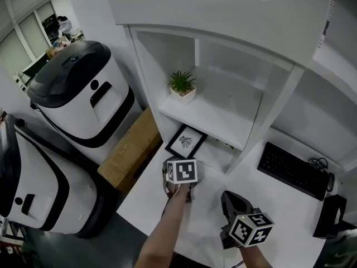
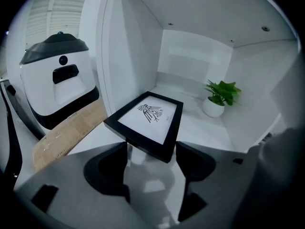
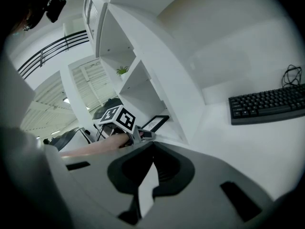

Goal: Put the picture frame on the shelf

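The black picture frame (image 1: 186, 141) (image 2: 148, 119) holds a white print with a dark drawing. It hangs tilted in front of the white shelf (image 1: 223, 119), its far edge pointing into the bay where a small potted plant (image 1: 182, 85) (image 2: 217, 99) stands. My left gripper (image 1: 180, 164) (image 2: 151, 151) is shut on the frame's near edge, one jaw at each side of its corner. My right gripper (image 1: 230, 201) (image 3: 151, 147) is low over the white desk (image 1: 279, 205), shut with nothing in it. In the right gripper view the frame (image 3: 155, 122) shows past the left gripper's marker cube.
A black keyboard (image 1: 293, 169) (image 3: 267, 104) lies on the desk at the right, with a black object (image 1: 329, 214) near the right edge. A cardboard box (image 1: 131, 149) and two white and black machines (image 1: 83, 91) stand left of the shelf unit.
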`<state>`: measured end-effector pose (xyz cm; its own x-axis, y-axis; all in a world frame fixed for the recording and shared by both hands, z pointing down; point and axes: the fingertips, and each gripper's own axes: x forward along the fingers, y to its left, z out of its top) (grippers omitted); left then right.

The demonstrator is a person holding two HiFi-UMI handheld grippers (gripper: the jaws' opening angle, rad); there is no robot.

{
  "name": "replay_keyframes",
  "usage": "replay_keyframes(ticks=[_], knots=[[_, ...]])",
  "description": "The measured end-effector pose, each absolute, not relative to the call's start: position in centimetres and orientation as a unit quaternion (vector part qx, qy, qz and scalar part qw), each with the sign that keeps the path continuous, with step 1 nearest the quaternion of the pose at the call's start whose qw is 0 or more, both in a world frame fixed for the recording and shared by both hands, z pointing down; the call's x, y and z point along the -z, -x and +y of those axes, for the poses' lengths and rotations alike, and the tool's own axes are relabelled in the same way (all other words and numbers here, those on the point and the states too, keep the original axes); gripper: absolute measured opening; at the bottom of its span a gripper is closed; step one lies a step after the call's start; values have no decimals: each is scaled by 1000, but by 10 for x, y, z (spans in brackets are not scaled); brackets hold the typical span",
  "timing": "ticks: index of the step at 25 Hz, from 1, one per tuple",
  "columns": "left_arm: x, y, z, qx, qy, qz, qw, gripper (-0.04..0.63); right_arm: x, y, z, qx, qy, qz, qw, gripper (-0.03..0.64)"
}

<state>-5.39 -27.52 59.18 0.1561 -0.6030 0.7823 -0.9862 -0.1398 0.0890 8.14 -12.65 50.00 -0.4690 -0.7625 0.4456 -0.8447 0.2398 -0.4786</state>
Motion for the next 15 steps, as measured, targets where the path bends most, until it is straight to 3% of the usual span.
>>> replay_keyframes(ticks=[15], knots=[[-593, 51, -280, -325, -722, -531, 302, 311, -503, -75, -127, -351, -507, -785, 63, 0]])
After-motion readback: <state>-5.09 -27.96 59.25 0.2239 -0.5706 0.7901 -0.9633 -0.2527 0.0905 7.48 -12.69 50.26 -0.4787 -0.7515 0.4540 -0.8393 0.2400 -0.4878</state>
